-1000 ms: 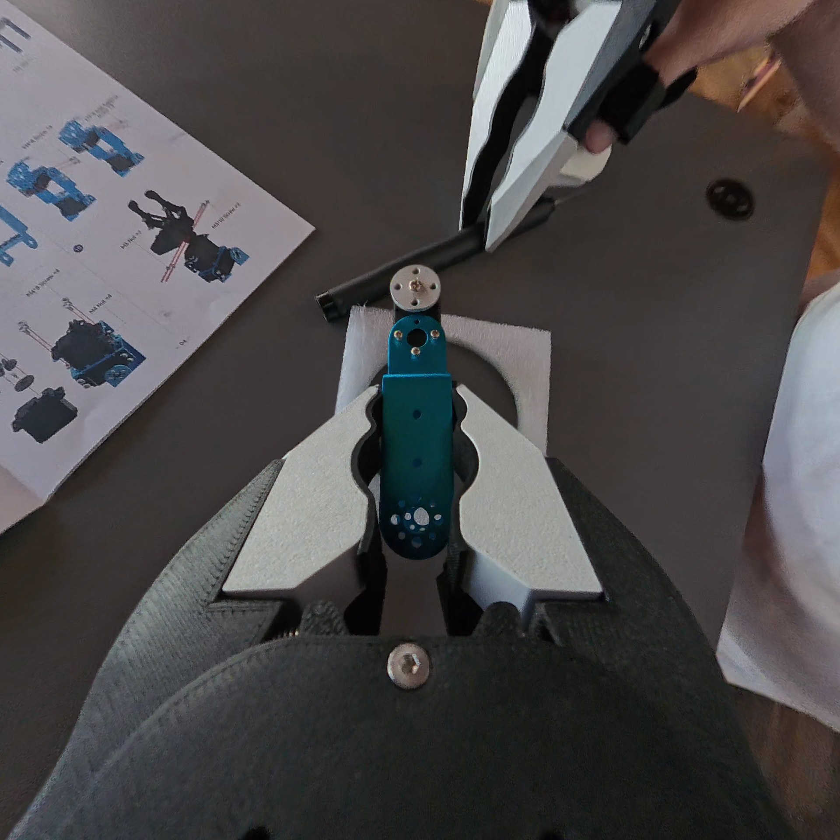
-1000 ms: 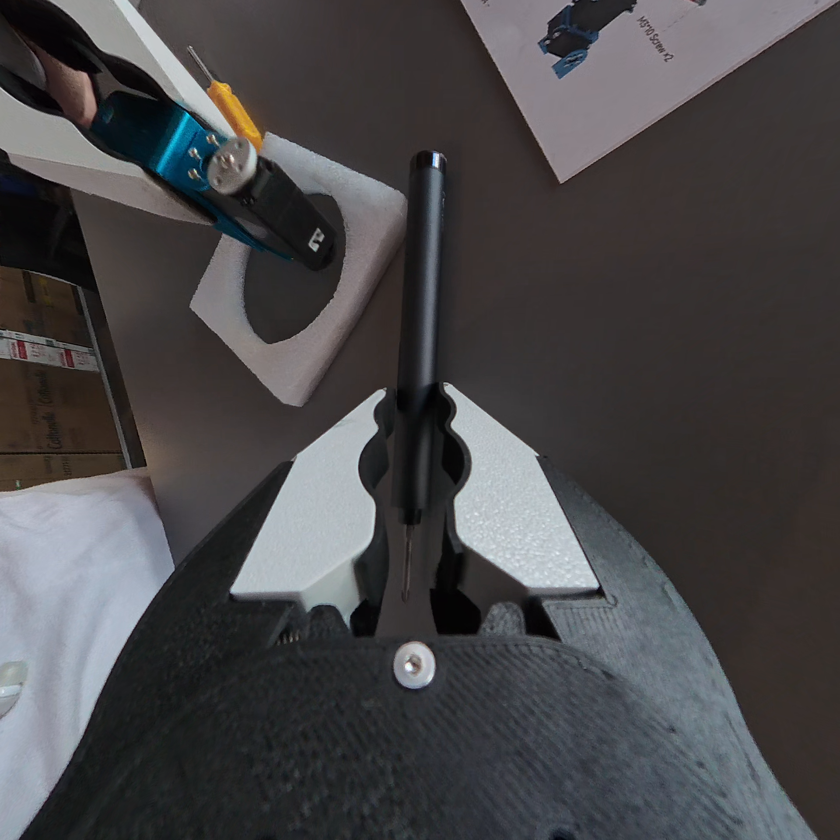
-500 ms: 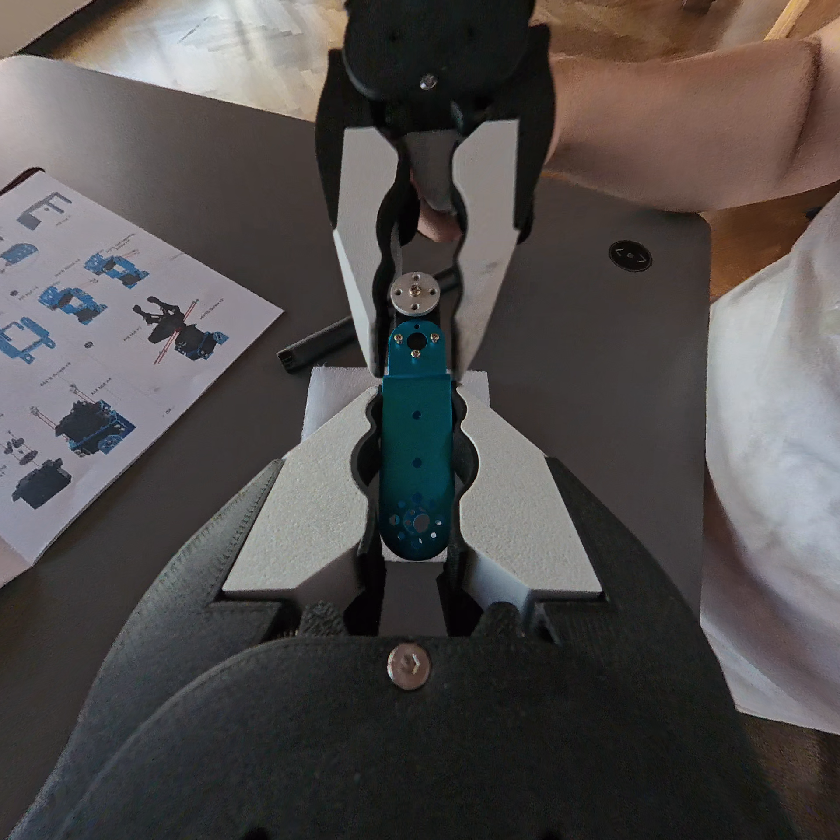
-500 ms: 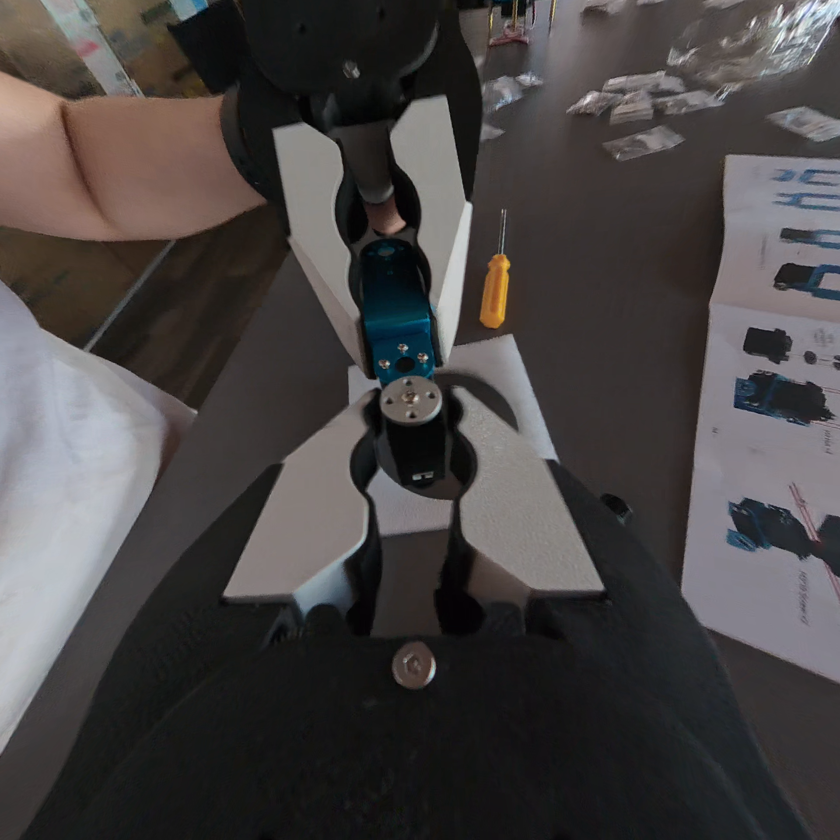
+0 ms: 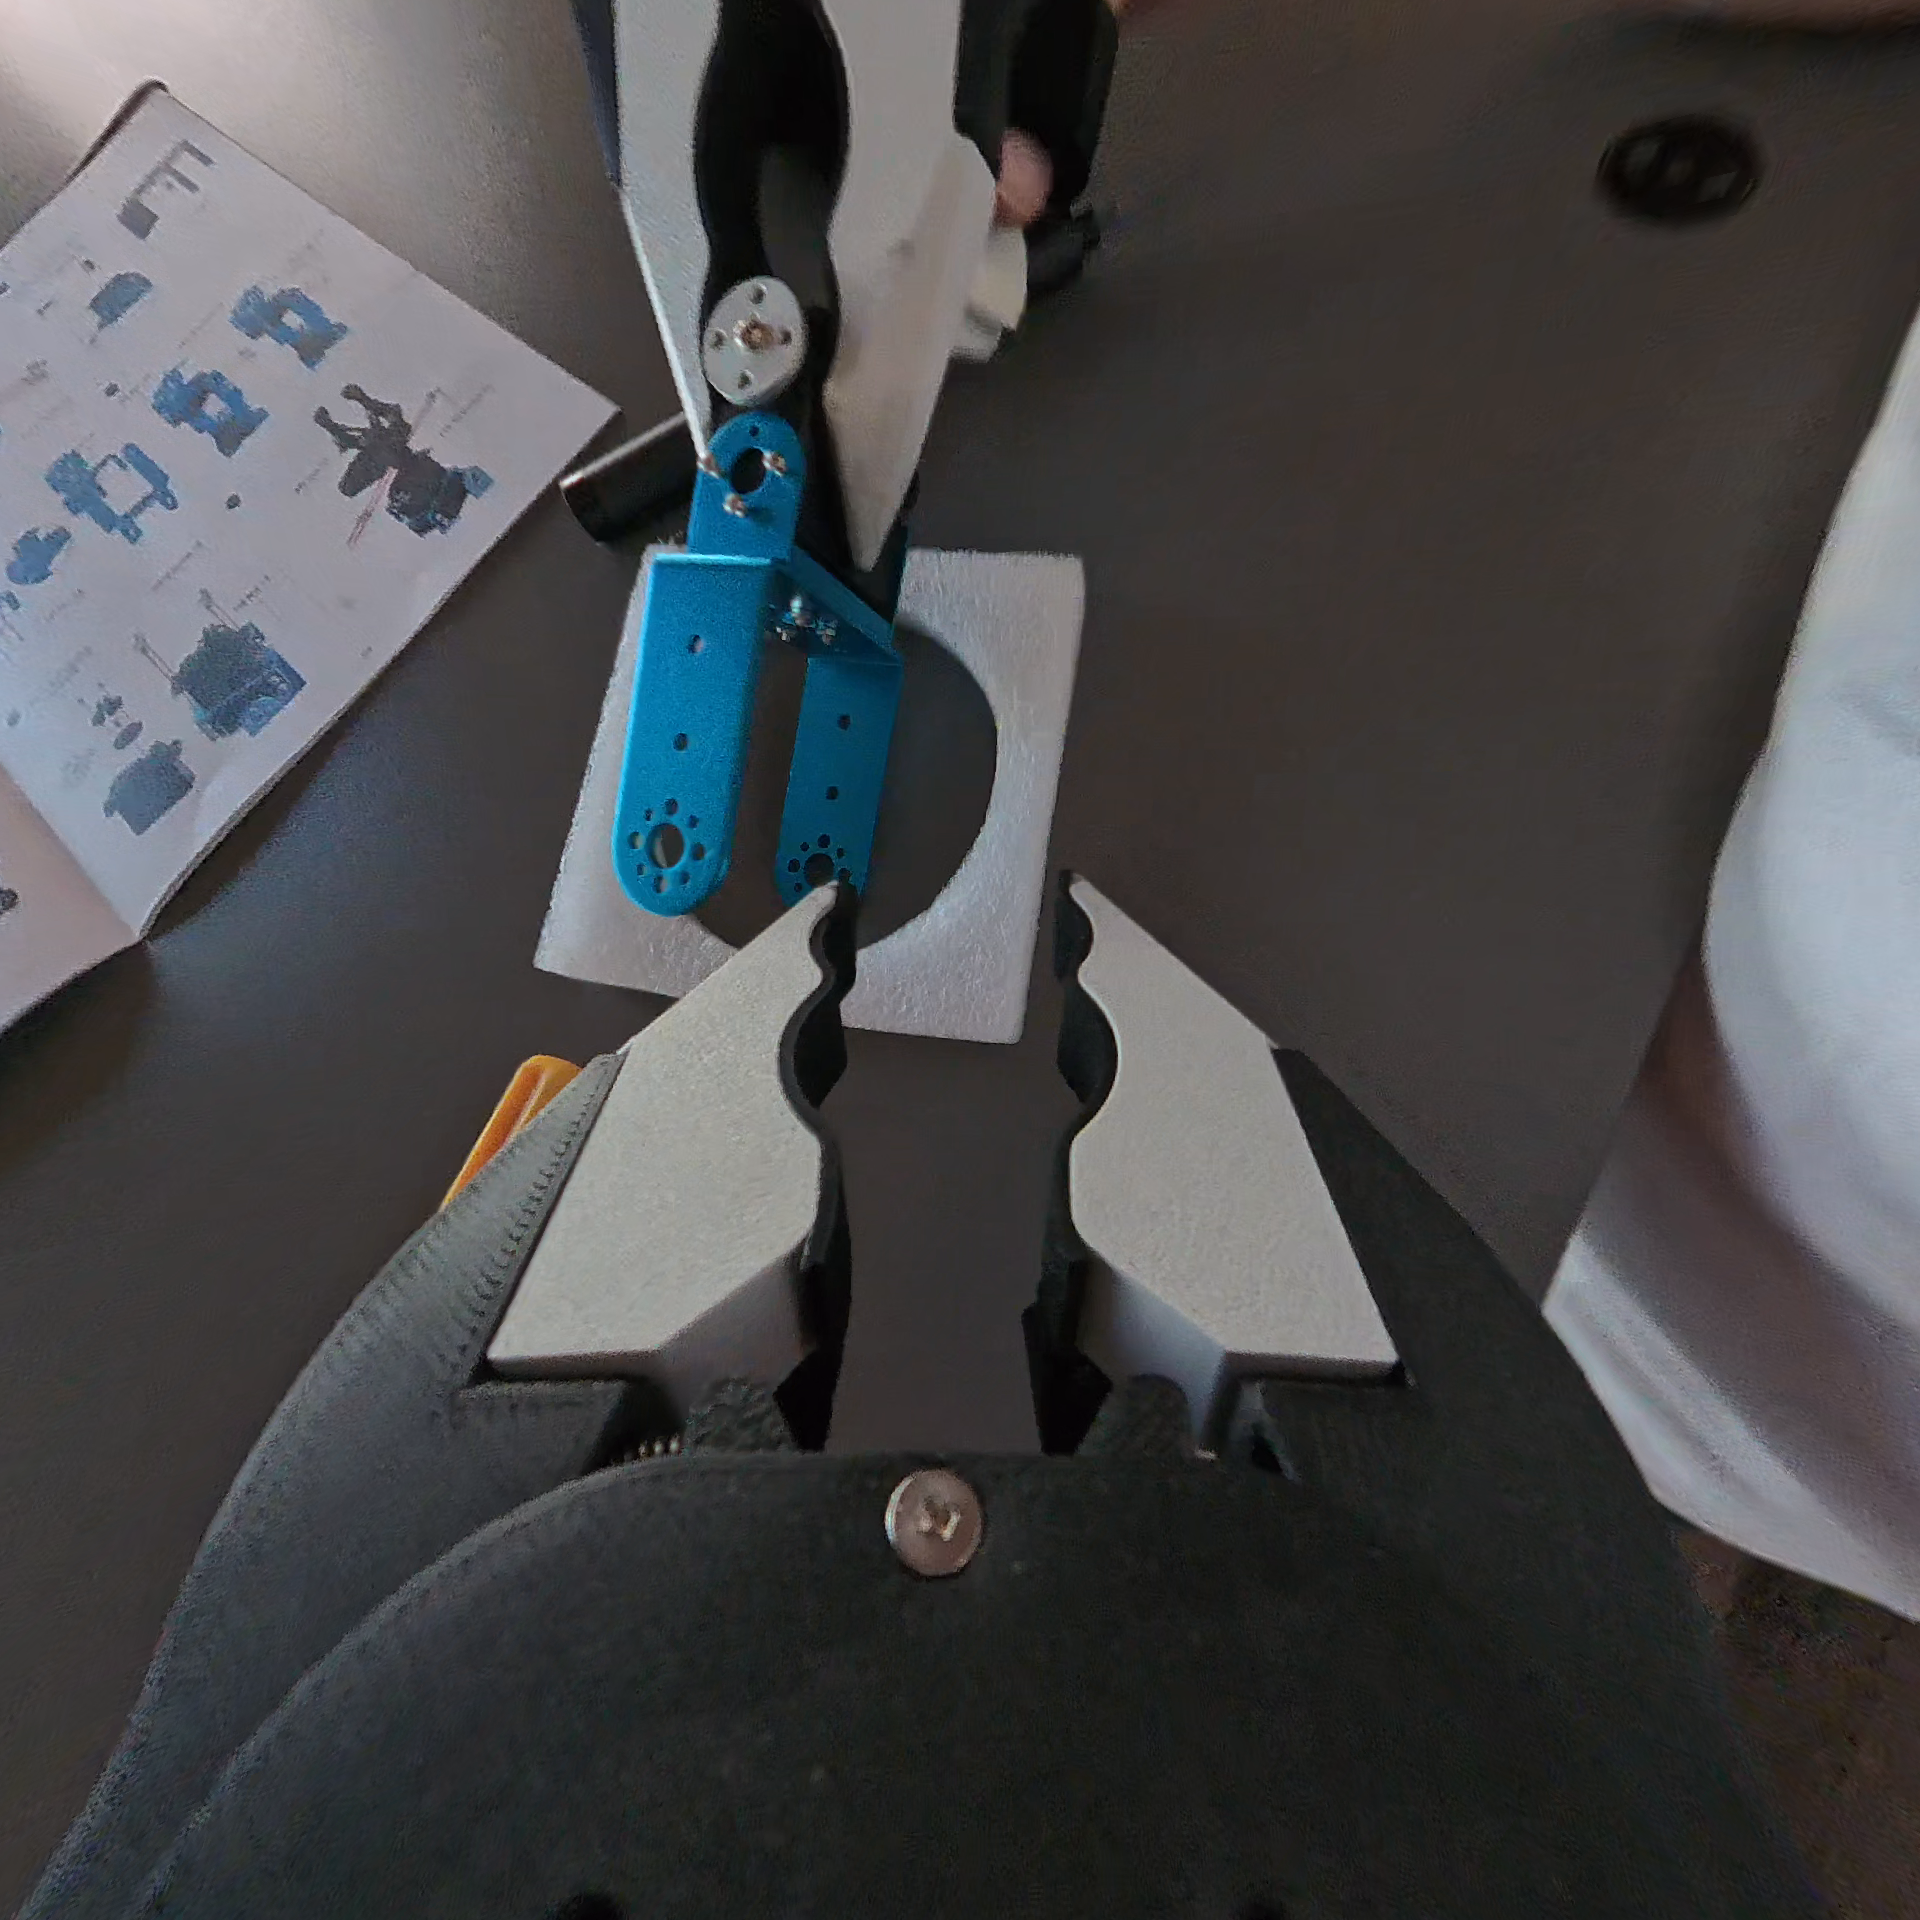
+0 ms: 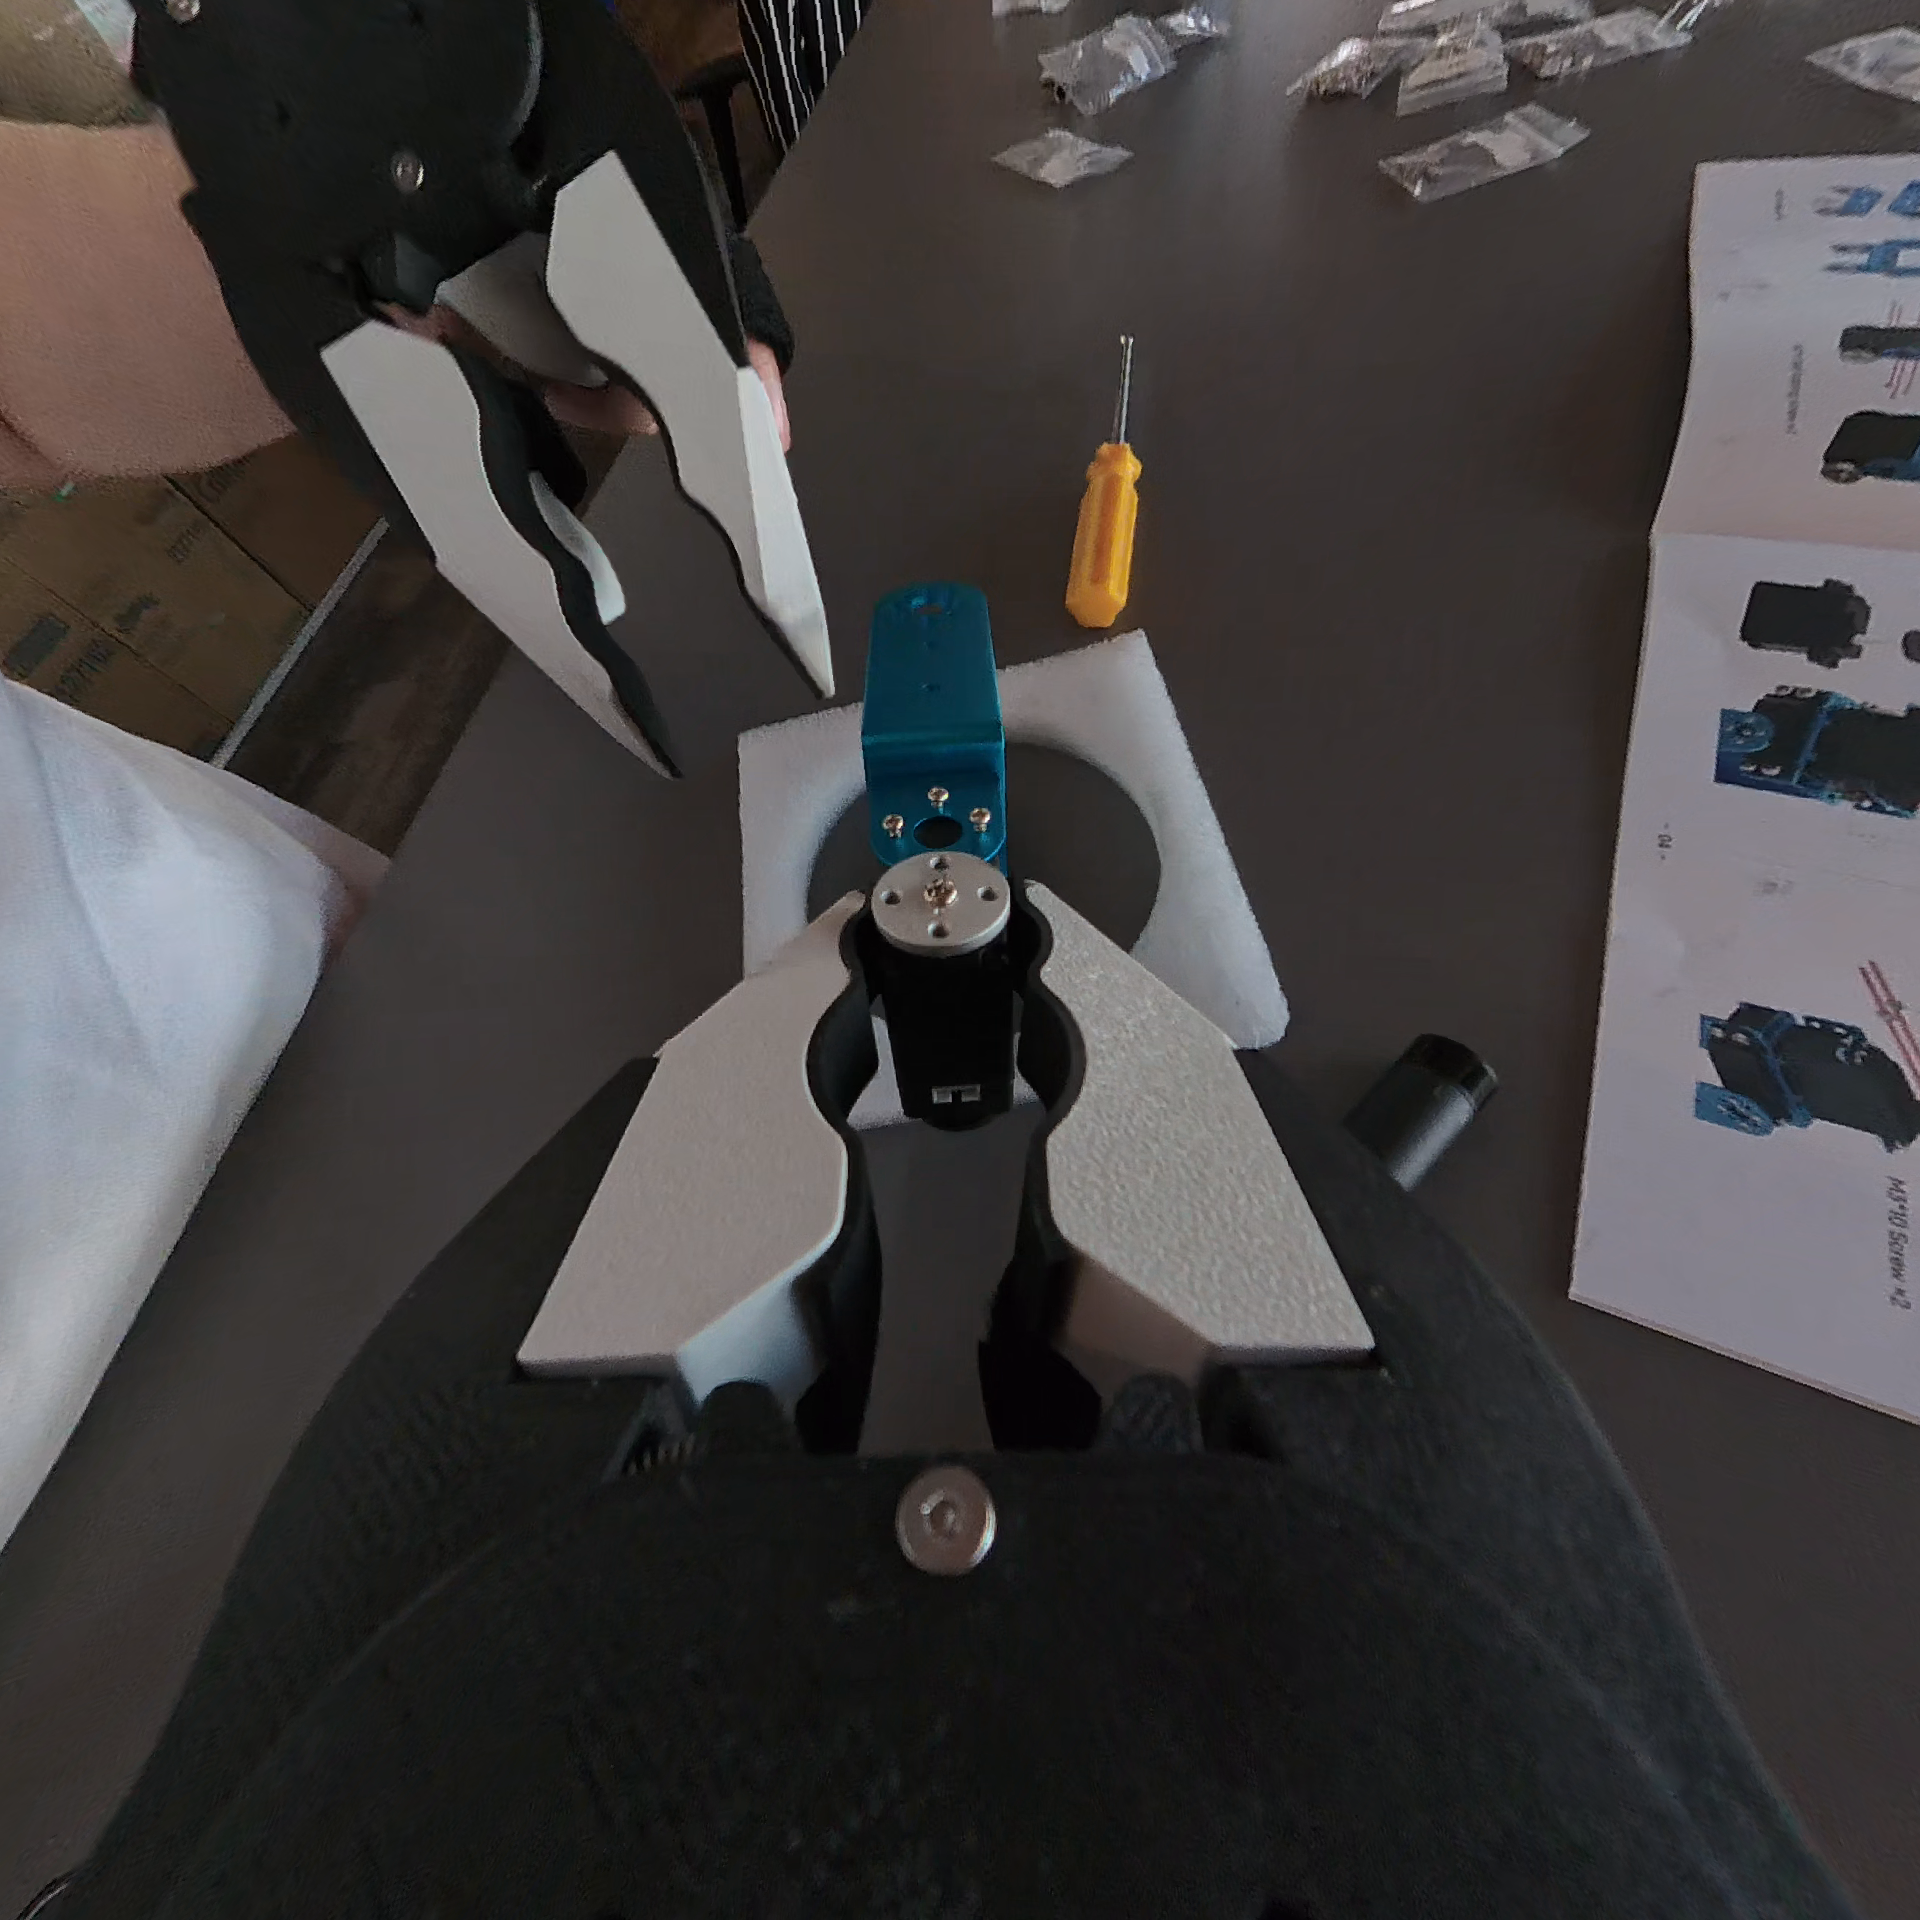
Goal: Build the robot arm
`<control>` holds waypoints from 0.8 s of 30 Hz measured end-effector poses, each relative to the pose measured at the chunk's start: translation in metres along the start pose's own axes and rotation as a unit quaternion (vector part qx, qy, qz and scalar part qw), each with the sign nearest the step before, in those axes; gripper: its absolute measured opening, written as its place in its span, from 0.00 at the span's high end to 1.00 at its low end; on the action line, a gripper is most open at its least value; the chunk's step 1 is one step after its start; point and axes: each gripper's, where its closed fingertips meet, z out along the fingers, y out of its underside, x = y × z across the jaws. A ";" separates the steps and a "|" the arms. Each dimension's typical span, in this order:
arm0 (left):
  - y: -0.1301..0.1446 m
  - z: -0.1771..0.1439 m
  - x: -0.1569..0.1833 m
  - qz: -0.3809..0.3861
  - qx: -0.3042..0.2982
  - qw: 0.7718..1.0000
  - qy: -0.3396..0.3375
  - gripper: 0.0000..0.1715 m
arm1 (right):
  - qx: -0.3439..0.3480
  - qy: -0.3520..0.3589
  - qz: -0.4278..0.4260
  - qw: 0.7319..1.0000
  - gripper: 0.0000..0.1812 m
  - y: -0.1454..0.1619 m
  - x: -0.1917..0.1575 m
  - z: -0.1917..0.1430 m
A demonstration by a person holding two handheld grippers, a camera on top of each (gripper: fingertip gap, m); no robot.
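From my left wrist camera, my left gripper (image 5: 951,899) is spread wide with nothing between its fingers, hanging over the near edge of the white foam pad (image 5: 1023,665) on the dark table (image 5: 1403,644). Just ahead of my tips the blue U-shaped bracket (image 5: 717,717) dangles above the pad, its top bolted to a black servo with a round silver horn (image 5: 753,343), and that servo sits between the fingers of my right gripper (image 5: 821,520), which comes in from the far side. An instruction sheet (image 5: 239,499) lies to the left, a black tube (image 5: 623,483) pokes out behind the bracket, and an orange handle peeks out beside my left finger. From my right wrist camera, my right gripper (image 6: 940,914) is pinching the black servo (image 6: 951,1039) by its body, horn (image 6: 940,899) facing up, with the blue bracket (image 6: 935,717) sticking out beyond it over the foam pad (image 6: 1195,883). My left gripper (image 6: 748,727) hovers apart up and to the left, fingers spread and touching nothing. As I read it, the servo-and-bracket piece now hangs from my right tongs alone, off the table. The orange screwdriver (image 6: 1107,540), the black tube (image 6: 1423,1107) and small plastic bags (image 6: 1455,94) lie untouched.
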 end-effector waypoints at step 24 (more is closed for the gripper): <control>0.022 0.009 0.021 0.088 -0.070 0.992 0.059 0.86 | -0.089 -0.016 -0.038 0.995 0.88 0.004 -0.022 0.052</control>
